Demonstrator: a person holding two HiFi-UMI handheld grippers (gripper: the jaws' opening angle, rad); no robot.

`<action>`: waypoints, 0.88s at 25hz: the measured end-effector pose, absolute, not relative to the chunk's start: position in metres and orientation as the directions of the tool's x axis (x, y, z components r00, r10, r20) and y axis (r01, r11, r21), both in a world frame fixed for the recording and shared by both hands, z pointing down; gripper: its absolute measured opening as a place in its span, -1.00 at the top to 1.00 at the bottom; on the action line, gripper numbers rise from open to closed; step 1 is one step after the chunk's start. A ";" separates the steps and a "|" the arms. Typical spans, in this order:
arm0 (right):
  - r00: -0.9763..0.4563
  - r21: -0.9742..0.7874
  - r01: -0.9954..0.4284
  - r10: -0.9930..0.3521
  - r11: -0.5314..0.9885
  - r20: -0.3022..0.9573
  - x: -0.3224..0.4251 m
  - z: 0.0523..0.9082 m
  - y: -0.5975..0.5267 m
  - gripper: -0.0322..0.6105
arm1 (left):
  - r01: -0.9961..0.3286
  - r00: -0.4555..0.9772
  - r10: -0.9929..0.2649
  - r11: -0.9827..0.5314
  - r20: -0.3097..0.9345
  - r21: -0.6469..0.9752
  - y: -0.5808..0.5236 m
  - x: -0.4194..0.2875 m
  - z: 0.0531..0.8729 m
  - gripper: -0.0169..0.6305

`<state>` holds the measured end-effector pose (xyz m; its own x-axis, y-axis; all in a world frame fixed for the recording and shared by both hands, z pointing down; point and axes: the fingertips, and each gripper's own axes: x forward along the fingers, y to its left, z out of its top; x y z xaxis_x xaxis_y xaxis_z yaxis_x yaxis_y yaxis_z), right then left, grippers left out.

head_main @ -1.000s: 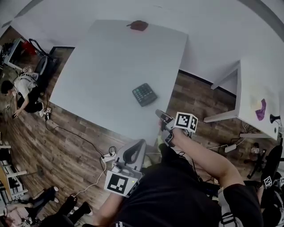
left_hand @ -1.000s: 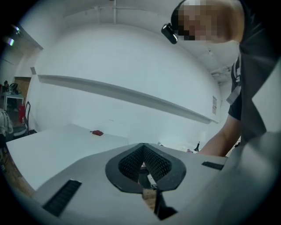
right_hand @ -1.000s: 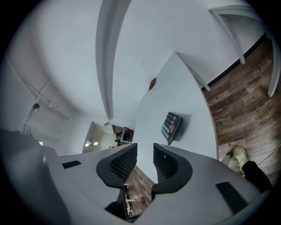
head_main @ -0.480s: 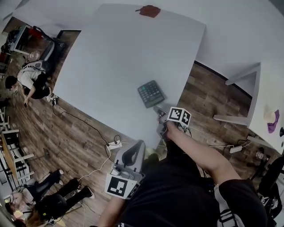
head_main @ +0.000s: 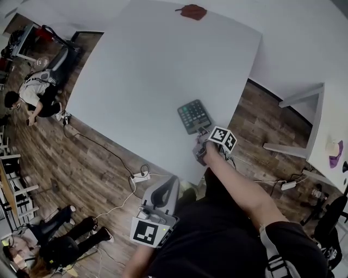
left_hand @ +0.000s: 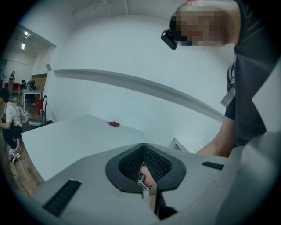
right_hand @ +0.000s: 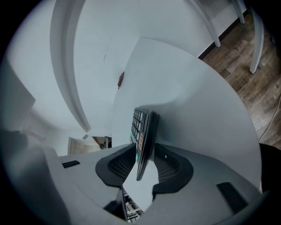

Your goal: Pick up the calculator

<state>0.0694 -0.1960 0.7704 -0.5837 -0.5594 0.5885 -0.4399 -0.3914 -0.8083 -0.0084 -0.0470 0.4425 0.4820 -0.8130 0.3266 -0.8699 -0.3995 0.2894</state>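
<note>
My right tongs [right_hand: 142, 163] pinch the near end of the dark calculator [right_hand: 143, 129] on the white counter [head_main: 141, 81], its key print too small to read, while my left tongs [left_hand: 144, 170] sit closed.

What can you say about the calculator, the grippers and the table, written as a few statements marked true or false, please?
1. The calculator stands between the jaws of the right gripper. True.
2. The left gripper holds the calculator. False: its jaws are together on nothing, low beside the person and off the table.
3. A red thing lies at the table's far edge. True.
4. The calculator lies at the table's far edge. False: it is close to the near edge, by the person.
</note>
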 end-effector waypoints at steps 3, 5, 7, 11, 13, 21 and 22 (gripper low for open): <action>-0.564 -0.786 -0.472 -0.548 -0.400 0.618 0.070 0.778 -0.201 0.56 | -0.872 0.476 -0.819 -0.393 0.321 0.291 -0.047 -0.019 0.442 0.93; -0.565 -0.790 -0.468 -0.553 -0.396 0.612 0.071 0.779 -0.204 0.60 | -0.876 0.471 -0.818 -0.387 0.332 0.288 -0.046 -0.027 0.443 0.93; -0.573 -0.801 -0.458 -0.561 -0.386 0.597 0.072 0.778 -0.204 0.63 | -0.874 0.472 -0.821 -0.388 0.322 0.292 -0.046 -0.032 0.441 0.93; -0.617 -0.824 -0.465 -0.549 -0.323 0.564 0.066 0.772 -0.204 0.68 | -0.872 0.478 -0.814 -0.395 0.329 0.289 -0.043 -0.041 0.445 0.93; -0.653 -0.846 -0.455 -0.541 -0.280 0.530 0.058 0.761 -0.206 0.68 | -0.866 0.489 -0.810 -0.408 0.323 0.289 -0.044 -0.043 0.446 0.93; -0.792 -0.901 -0.432 -0.460 -0.043 0.402 0.025 0.671 -0.199 0.68 | -0.840 0.531 -0.804 -0.458 0.268 0.291 -0.033 -0.047 0.438 0.93; -0.801 -0.908 -0.418 -0.463 -0.021 0.379 0.023 0.657 -0.198 0.68 | -0.837 0.536 -0.804 -0.465 0.257 0.289 -0.031 -0.047 0.436 0.93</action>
